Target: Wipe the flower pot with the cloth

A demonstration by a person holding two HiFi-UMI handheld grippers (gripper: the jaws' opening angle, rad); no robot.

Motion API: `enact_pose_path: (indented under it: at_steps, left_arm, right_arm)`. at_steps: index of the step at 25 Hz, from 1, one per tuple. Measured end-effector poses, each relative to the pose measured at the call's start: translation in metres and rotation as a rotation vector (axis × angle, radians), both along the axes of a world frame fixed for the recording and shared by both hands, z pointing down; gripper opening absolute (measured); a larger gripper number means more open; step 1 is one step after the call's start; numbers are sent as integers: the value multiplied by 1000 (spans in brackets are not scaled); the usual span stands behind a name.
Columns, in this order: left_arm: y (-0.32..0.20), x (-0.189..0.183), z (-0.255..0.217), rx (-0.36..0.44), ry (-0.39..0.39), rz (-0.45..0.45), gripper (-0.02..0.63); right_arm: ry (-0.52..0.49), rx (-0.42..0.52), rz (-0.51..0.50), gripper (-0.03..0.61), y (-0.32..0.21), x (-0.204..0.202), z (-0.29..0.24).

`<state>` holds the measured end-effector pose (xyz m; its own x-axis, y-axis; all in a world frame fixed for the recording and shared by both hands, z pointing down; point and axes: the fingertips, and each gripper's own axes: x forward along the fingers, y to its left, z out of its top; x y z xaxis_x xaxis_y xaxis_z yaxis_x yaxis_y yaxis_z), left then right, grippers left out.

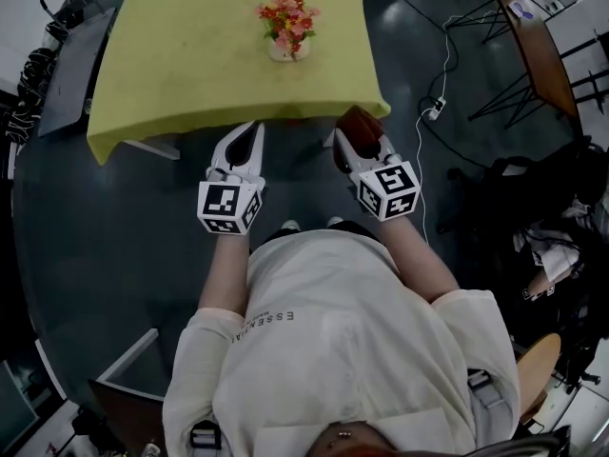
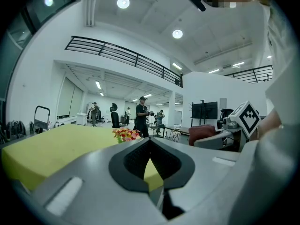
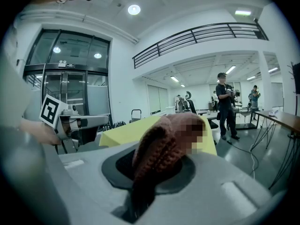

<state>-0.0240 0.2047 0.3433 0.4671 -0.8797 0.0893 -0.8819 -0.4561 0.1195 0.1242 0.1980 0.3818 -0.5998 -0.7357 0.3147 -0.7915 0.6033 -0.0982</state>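
Standing upright on counter (image 1: pixel 171 65): flower pot (image 1: pixel 285 49), long way up-down, flowers on top. Pot sits well in from counter's near edge, a bit right of counter's middle. Bare yellow top all round it. Left hand-held gripper (image 1: pixel 251 131) just off counter's near edge, jaws together, nothing in them. Right hand-held gripper (image 1: pixel 360 133) by counter's near right corner, clamped on brown knit cloth (image 3: pixel 157 146), which sticks up from jaws. Pot well apart from both, ahead across counter.
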Motion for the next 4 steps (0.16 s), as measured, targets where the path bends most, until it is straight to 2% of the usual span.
enact_pose_path:
  at_steps: [4]
  left_arm:
    - [-2,1,2,-5,3,6,14]
  right_arm:
    - [3,3,9,46,-3,2,0]
